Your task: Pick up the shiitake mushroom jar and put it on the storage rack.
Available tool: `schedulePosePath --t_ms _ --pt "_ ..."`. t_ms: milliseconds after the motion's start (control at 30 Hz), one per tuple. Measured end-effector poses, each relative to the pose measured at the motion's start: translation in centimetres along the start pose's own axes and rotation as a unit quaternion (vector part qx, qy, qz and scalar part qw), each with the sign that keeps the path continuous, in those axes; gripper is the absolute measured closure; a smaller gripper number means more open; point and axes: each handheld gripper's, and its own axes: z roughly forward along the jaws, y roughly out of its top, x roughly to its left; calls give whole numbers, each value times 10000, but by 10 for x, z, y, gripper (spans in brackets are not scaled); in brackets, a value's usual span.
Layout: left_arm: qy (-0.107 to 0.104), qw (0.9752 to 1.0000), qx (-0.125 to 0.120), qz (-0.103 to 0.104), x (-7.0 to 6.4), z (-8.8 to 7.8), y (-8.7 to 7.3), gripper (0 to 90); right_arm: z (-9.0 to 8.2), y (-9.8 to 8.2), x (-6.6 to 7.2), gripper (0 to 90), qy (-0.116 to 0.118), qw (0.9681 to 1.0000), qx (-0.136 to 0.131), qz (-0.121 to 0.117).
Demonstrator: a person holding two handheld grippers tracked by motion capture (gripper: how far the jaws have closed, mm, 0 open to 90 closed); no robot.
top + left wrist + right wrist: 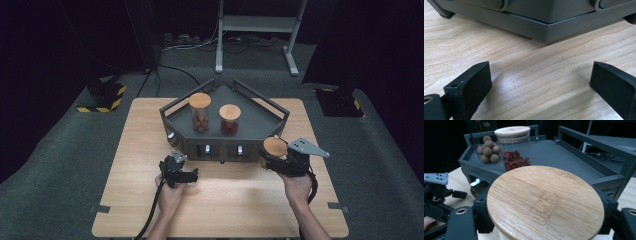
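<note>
A dark room surrounds a pale wooden table (pixel 150 150) set on grey carpet, with a white metal stand (pixel 257 30) at the back. A grey five-sided tray (pixel 260 122) with raised rails sits at the table's centre.

Your right hand (pixel 296 187) reaches in from the lower edge, forearm angled slightly inward, and holds the right gripper (pixel 268 155) level at the tray's front right corner, jaws pointing left toward the tray. The jaws are clamped on a jar (pixel 544 202) just below its lid, one on each side. The lid is a round disc of light bamboo with fine straight grain; the glass body beneath is mostly hidden. The jar stands just off the tray's front right corner.

Your left hand (pixel 170 195) rests on the table in front of the tray, holding the left gripper (pixel 540 82) low. Its jaws stand wide apart with bare table between them.

On the tray stand two more bamboo-lidded jars: a nut jar (pixel 200 112) holding round brown pieces and a berry jar (pixel 230 120) holding red pieces, near each other.
</note>
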Motion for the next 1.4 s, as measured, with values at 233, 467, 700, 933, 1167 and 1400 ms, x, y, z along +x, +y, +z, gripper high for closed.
schedulePosePath --t_ms 233,467,700,933,1167,1400 --pt "-1 10000 1 1 0 0 0 37 4 6 -2 246 -61 10000 11 -7" --pt "-1 10000 4 4 0 0 0 37 6 13 -6 246 -77 9999 -15 64" --pt "-1 10000 -1 -2 0 0 0 37 7 18 -8 246 -102 9999 -2 95" --pt "0 10000 10 16 0 0 0 36 11 23 -10 245 -144 9998 25 115" --pt "0 10000 4 7 0 0 0 36 15 27 -11 246 -149 9998 39 132" --pt "-1 10000 13 18 0 0 0 36 17 31 -14 245 -100 9998 -10 164"
